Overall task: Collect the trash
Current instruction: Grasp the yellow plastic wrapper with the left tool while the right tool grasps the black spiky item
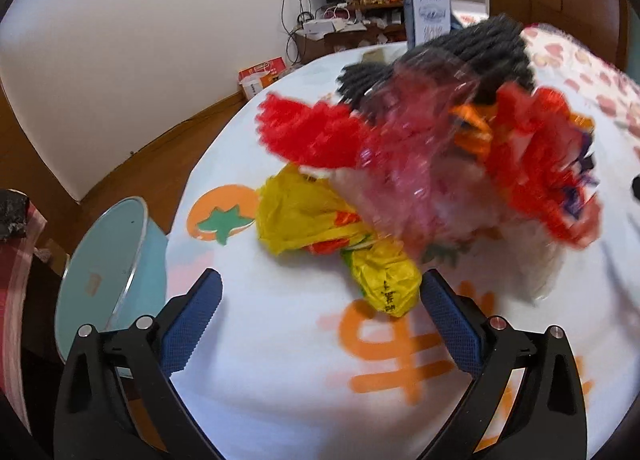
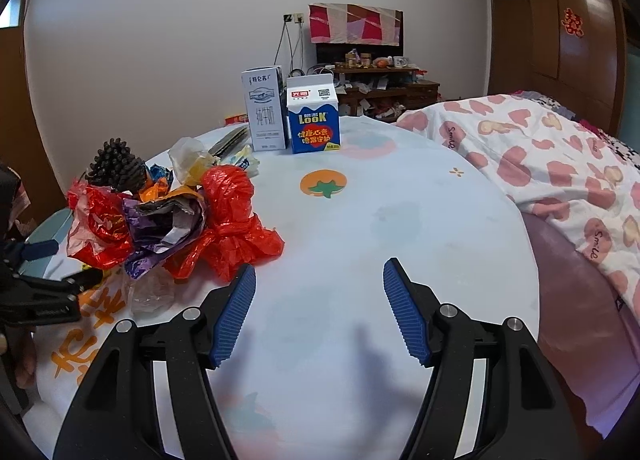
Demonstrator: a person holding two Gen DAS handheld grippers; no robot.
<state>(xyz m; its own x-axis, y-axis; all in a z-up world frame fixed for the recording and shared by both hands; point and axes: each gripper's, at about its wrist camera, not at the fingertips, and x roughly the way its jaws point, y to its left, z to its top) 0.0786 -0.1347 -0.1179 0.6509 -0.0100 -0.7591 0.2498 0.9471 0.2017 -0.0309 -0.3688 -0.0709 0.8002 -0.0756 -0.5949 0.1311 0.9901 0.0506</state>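
Left wrist view: the left gripper (image 1: 320, 302) stands open and empty over the white sheet (image 1: 280, 360), just short of the yellow bag (image 1: 296, 215); the red bags beyond it are blurred.

Right wrist view: the right gripper (image 2: 319, 308) gapes empty, with the red bag (image 2: 232, 215) just left of its fingers and the milk cartons (image 2: 292, 115) well beyond the bag.

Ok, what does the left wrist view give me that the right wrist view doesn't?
Left wrist only: the light blue bin beside the table, and the yellow bags in front of the open left gripper.

Right wrist only: two milk cartons standing together at the far edge, and the open, empty right gripper.

Both: the red bags and the dark pinecone-like clump on the tablecloth.
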